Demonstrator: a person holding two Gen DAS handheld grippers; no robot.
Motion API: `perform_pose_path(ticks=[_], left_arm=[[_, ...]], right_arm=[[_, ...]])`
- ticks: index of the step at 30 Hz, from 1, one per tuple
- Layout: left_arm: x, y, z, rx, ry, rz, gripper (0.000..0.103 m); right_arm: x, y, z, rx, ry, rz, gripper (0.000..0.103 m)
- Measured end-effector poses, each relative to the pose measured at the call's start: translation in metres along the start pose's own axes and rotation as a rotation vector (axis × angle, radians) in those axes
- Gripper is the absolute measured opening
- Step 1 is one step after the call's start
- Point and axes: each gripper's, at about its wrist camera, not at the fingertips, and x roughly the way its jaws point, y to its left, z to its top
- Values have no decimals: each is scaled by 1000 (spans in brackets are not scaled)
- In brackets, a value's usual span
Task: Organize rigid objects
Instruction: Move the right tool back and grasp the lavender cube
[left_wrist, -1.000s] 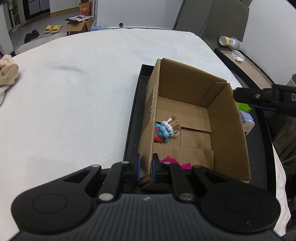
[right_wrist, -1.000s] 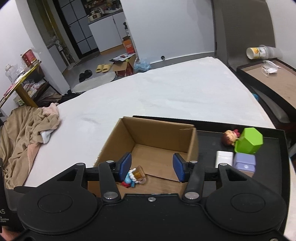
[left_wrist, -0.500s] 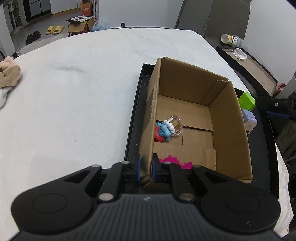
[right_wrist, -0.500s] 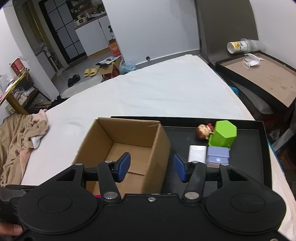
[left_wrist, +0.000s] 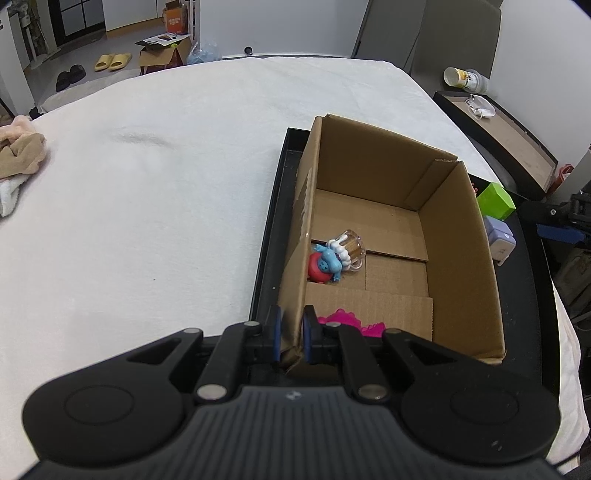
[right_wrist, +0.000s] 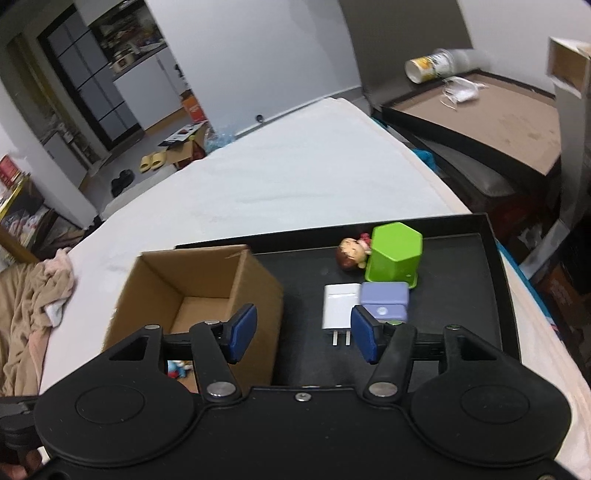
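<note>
The white charger (right_wrist: 341, 306) lay on the black tray (right_wrist: 461, 236), right of the box (left_wrist: 458, 258). The right hand-held gripper (right_wrist: 303, 334), empty, had moved over it, jaws just widening; the left hand-held gripper (left_wrist: 291, 334) clamped the box wall.

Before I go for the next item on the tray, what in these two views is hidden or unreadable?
- Pink object in the brown cardboard box: left wrist view, mostly behind the left tool and a floor flap; unidentifiable.
- Blue toy: right wrist view, only a sliver past the right tool body.
- Lilac plastic block: its near face sits behind a blue pad.
- Small brown-haired doll: body hidden behind the green hexagonal container.
</note>
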Motion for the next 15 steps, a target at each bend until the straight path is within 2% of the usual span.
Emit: perform_pose_path(ticks=[6,15], left_arm=[[0,1,0,0,0,-3,10],[1,4,0,-5,3,-15,10]], right_arm=[[12,-21,1,75,-1,-14,62],[34,-35,-3,126,17,-53,62]])
